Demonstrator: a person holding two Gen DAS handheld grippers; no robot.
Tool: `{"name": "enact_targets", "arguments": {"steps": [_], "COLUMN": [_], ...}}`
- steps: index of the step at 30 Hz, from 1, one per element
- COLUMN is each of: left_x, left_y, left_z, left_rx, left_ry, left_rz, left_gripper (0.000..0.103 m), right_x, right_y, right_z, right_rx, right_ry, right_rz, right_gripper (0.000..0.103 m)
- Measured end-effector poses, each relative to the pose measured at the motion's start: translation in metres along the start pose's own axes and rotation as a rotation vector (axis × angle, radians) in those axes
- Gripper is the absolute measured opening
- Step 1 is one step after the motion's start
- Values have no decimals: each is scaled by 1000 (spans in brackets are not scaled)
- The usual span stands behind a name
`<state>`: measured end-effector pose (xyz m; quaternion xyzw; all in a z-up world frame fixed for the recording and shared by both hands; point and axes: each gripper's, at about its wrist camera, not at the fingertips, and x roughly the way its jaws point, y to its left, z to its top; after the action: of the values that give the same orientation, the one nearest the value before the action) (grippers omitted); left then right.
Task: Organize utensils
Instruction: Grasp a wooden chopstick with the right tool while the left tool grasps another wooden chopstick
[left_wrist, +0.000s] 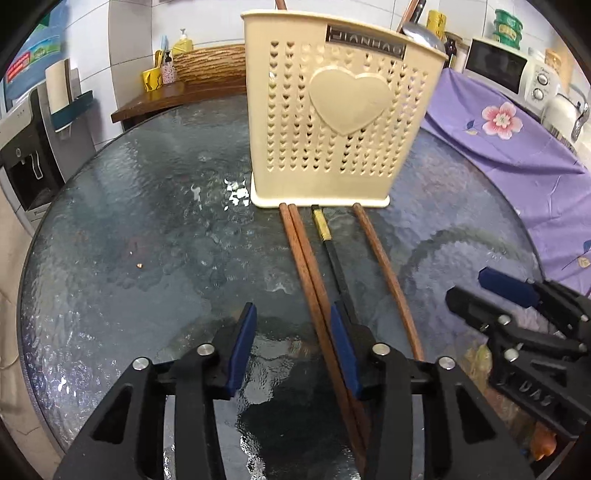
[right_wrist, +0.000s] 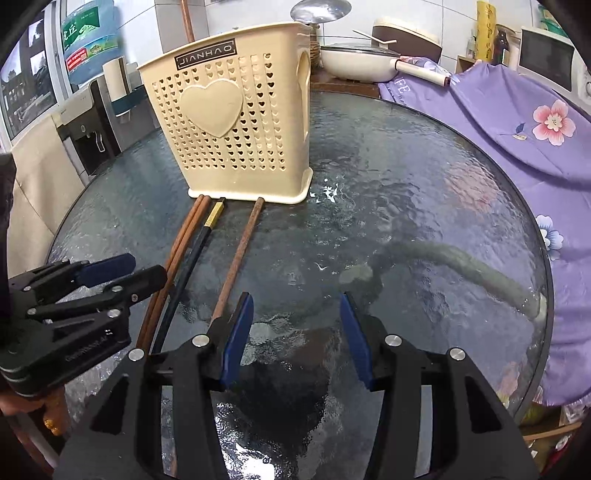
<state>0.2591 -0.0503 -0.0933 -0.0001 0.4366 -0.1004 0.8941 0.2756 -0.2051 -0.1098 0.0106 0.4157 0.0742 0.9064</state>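
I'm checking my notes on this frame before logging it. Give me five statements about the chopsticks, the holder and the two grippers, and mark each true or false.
1. Four chopsticks lie on the glass table. True.
2. The black chopstick with its gold band lies between brown ones. True.
3. The left gripper is shut on a chopstick. False: its jaws are open and hold nothing.
4. The cream utensil holder lies tipped on its side. False: it stands upright, chopstick ends at its base.
5. The right gripper holds the lone brown chopstick. False: it is open and empty.
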Motion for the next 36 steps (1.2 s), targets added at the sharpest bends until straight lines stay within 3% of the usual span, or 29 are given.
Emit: {"name": "enact_targets", "arguments": {"steps": [9,18,22,29,33,36], "left_x": [-8,4,12,30,35,40], "left_y": [31,48,53,49,42,39], "left_z": [-3,18,27,45,49,53], "left_rx": [-34,-81,-115,-118,-105,-89], "left_ry": [-4,-4,5,8,2,1], "left_rz": [88,78,39,66,98,123], "left_gripper": [39,39,39,39,32,28], "right_x": [4,29,41,63,68,71], "right_y": [8,28,35,41,43,42], "right_z": [6,26,35,51,55,58], "right_rx": [-17,-5,-1,30,25,43], "right_ry": [6,52,56,62,56,45], "right_rz": [5,40,13,-41,-71,-92], "right_gripper": [49,49,49,40,38,24]}}
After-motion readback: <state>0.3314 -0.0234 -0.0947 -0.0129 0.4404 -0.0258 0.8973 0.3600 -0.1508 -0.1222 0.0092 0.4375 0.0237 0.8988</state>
